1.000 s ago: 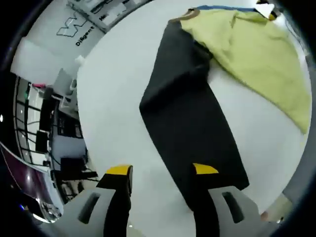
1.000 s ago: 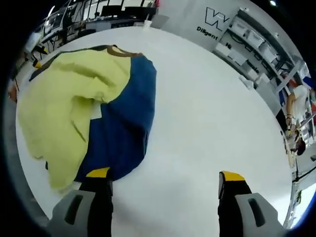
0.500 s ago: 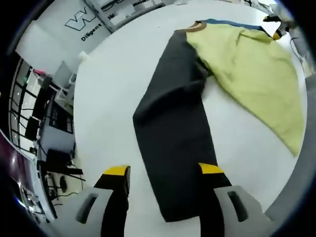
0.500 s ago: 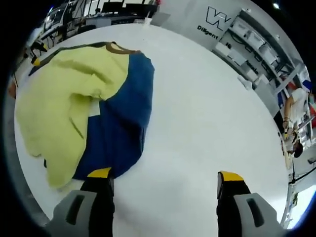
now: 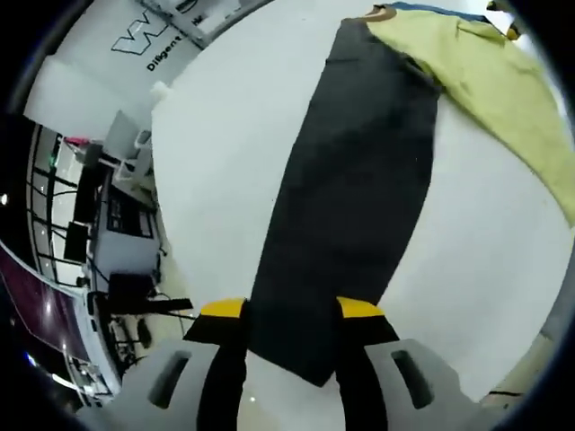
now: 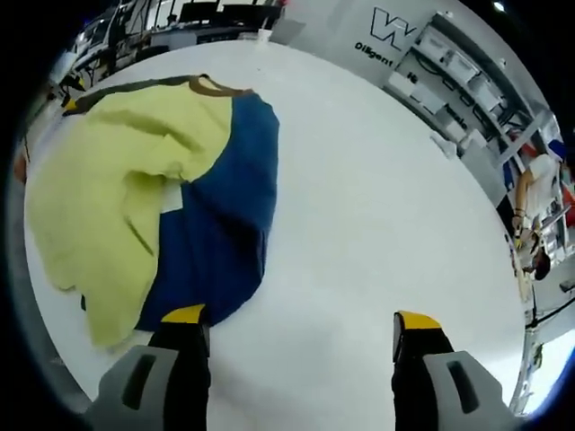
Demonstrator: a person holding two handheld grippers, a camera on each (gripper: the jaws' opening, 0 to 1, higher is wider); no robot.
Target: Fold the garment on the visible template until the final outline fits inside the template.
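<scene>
A garment with a yellow body (image 6: 108, 180), a brown collar (image 6: 216, 87), a blue sleeve (image 6: 225, 224) and a dark sleeve (image 5: 359, 180) lies on the white table (image 6: 377, 224). In the left gripper view the dark sleeve runs straight and taut from the yellow body (image 5: 485, 81) down to my left gripper (image 5: 290, 310), whose jaws are shut on the sleeve's cuff end. My right gripper (image 6: 301, 319) is open over bare table. Its left jaw sits just beside the blue sleeve's end, and nothing is between its fingers.
The table's edge curves along the left (image 5: 171, 233). Beyond it stand desks with monitors (image 5: 99, 224) and a wall with a logo (image 5: 144, 49). Shelves of bins (image 6: 467, 72) and a person (image 6: 537, 206) are past the table's far right side.
My left jaws have closed in on the dark sleeve's end. The sleeve, bent and creased before, is now pulled out straight. The right gripper has barely moved.
</scene>
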